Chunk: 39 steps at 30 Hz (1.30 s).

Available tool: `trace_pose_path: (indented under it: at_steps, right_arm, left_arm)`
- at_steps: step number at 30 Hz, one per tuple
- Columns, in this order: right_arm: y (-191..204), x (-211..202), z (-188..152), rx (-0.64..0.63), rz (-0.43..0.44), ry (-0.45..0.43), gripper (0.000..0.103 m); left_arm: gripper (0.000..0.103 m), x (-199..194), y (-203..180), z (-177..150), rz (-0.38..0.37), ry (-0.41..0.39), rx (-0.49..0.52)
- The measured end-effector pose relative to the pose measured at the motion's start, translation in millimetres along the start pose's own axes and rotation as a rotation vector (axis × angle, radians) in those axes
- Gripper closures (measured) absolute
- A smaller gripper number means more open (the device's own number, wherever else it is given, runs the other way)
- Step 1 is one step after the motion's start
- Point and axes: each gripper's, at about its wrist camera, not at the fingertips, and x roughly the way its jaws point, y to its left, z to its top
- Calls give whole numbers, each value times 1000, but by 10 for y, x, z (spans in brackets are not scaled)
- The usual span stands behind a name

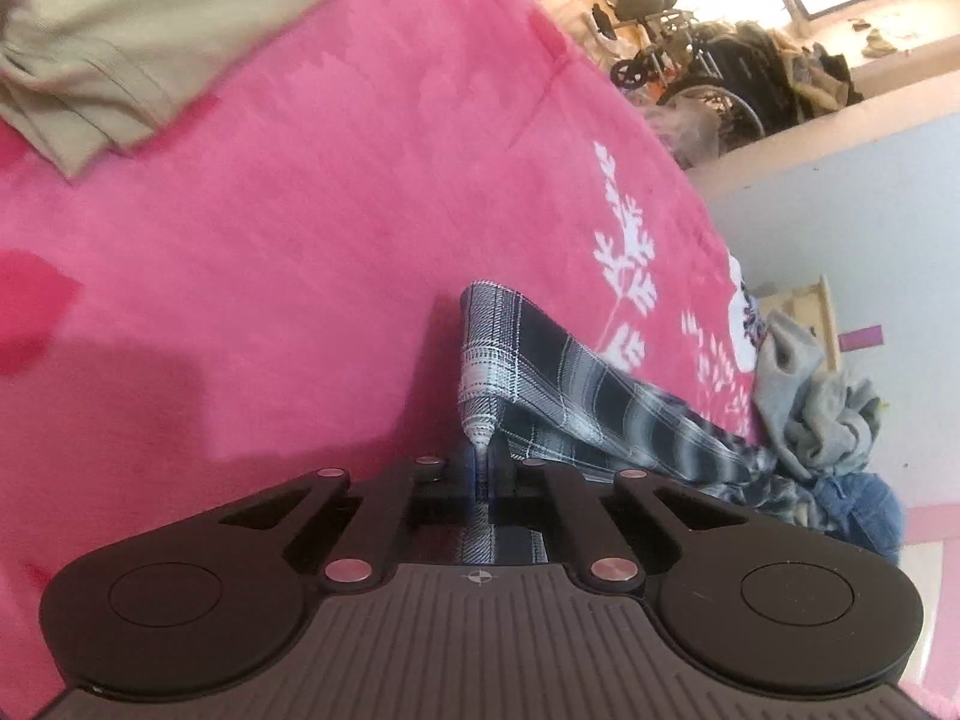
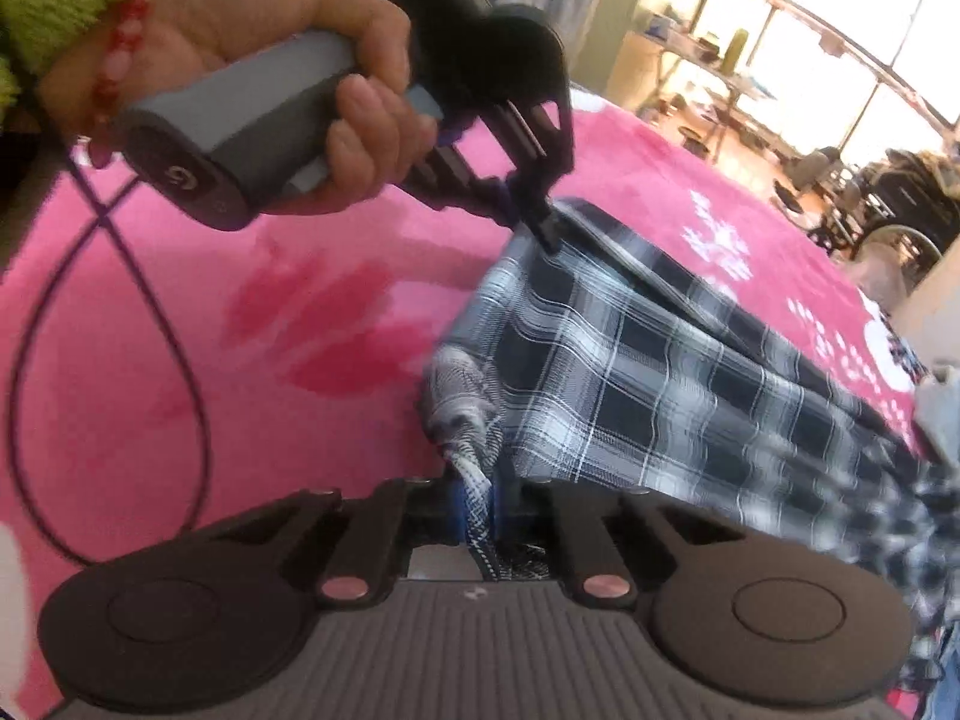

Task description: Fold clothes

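Plaid garment (image 2: 630, 372) pinched in both tongs, left (image 1: 480, 468) and right (image 2: 477, 498).

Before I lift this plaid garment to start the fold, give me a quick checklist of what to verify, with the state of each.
1. Left tool shut on the plaid garment: ok, a corner is pinched between its fingers.
2. Right tool shut on the plaid garment: ok, cloth is bunched between its fingers.
3. Both grips on the same edge: cannot tell, the edge between them is not traced.
4. Bare pink blanket beside the garment to lay it on: ok.
5. Garment free of the grey and denim clothes pile: not ok, its far end runs into the pile.
6. Beige folded garment out of the way: ok, apart at the far side.
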Motion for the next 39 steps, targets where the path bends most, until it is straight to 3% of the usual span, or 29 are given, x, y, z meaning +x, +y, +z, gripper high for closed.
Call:
trace_pose_path:
  at_steps: [7,11,15,17,18,19,20,22,24,26,32,33,35,38,39]
  right_arm:
    - [769,-129,356,-14,152,-35,94]
    - [1441,-175,643,-8,288,-68,94]
    - [2021,-73,822,-6,407,-81,94]
    - [2241,96,824,-28,409,-55,91]
    - [2303,188,804,-39,403,-35,88]
    - [2278,258,781,-28,414,-9,81]
    - [2145,283,769,5,436,7,77]
    - [1776,127,689,104,481,-20,52]
    - [1311,-122,564,193,505,-72,42]
    - [738,-308,440,288,478,-115,41]
    - [-1057,-279,241,498,1,-169,35]
    - [-1272,-188,230,528,-28,-162,33]
    - [-1589,130,232,570,-1,-88,33]
    - [-1785,547,204,613,156,17,36]
    - [-1818,639,163,644,186,46,49]
  left_arm:
    - [102,-871,588,138,82,5,61]
    - [102,-1530,1159,149,201,-28,54]
    - [101,-1918,1696,97,315,-70,7]
    - [95,-1918,1871,21,343,-84,0]
    - [88,-1915,1956,-18,356,-91,-3]
    - [75,-1911,1980,-55,370,-100,0]
    - [72,-1908,1996,-92,384,-111,5]
    - [67,-1927,1998,-147,375,-133,7]
    - [63,-1966,1973,-188,384,-150,13]
    - [62,-2016,1903,-228,395,-174,33]
    - [47,-2156,1533,-425,421,-229,190]
    - [47,-2134,1473,-478,423,-213,214]
    - [47,-2085,1355,-588,425,-178,262]
    - [47,-1947,1214,-771,432,-116,319]
    - [47,-1897,1174,-838,434,-97,336]
